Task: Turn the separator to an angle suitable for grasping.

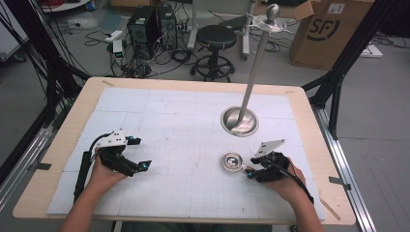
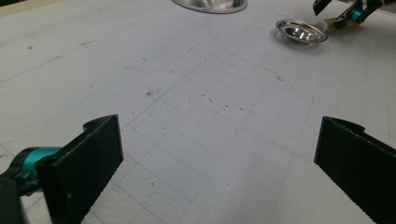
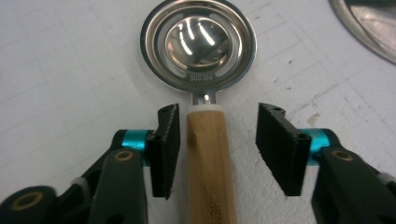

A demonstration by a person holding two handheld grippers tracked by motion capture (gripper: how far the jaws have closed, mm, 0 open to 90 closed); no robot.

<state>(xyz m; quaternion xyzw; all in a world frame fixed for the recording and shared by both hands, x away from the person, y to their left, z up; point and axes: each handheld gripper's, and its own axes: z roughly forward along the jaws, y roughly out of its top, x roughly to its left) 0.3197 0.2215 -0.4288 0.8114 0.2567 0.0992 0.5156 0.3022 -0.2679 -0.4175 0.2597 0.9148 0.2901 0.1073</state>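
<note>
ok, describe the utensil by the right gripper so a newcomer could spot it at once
Start at the white gridded mat on the table, then find the steel stand's round base right of centre. Just nearer the person lies the strainer: a small shiny slotted bowl on a light wooden handle between the right gripper's open jaws. It is the only wooden-handled thing there.

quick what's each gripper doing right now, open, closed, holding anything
Left gripper: open, jaws wide apart, nothing between them.
Right gripper: open, jaws on either side of the strainer spoon's wooden handle, not yet clamped on it.
</note>
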